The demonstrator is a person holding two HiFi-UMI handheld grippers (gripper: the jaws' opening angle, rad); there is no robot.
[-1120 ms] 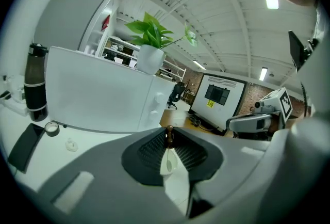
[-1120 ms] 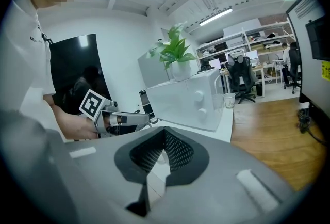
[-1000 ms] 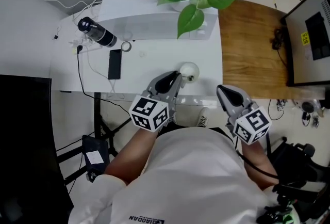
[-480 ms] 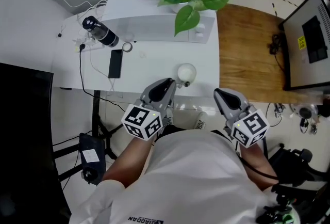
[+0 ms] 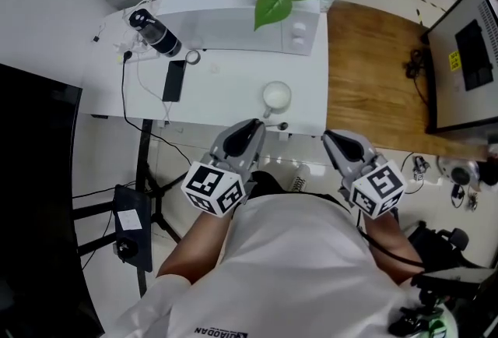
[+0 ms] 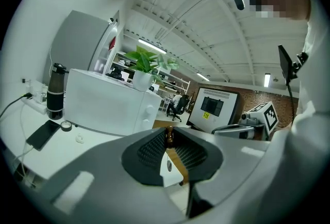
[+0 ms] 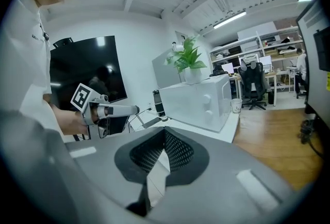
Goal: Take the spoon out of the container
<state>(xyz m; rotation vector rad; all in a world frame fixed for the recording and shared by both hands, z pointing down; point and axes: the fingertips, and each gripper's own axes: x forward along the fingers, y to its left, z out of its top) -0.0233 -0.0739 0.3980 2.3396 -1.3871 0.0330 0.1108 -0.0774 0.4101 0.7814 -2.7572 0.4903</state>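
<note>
Withdrawal step, near its end. The left gripper (image 5: 250, 132) is clamped on the spoon (image 6: 169, 136), whose brown tip shows between the jaws, clear of the cup (image 5: 276, 96) and over the tabletop's (image 5: 226, 95) near edge. The right gripper (image 7: 164, 132) is closed, empty. Next, probably: lower the spoon onto bare tabletop, then release.

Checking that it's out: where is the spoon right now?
In the head view the spoon sits clamped in the left gripper's jaws at the white table's front edge, just short of the white cup.
</note>
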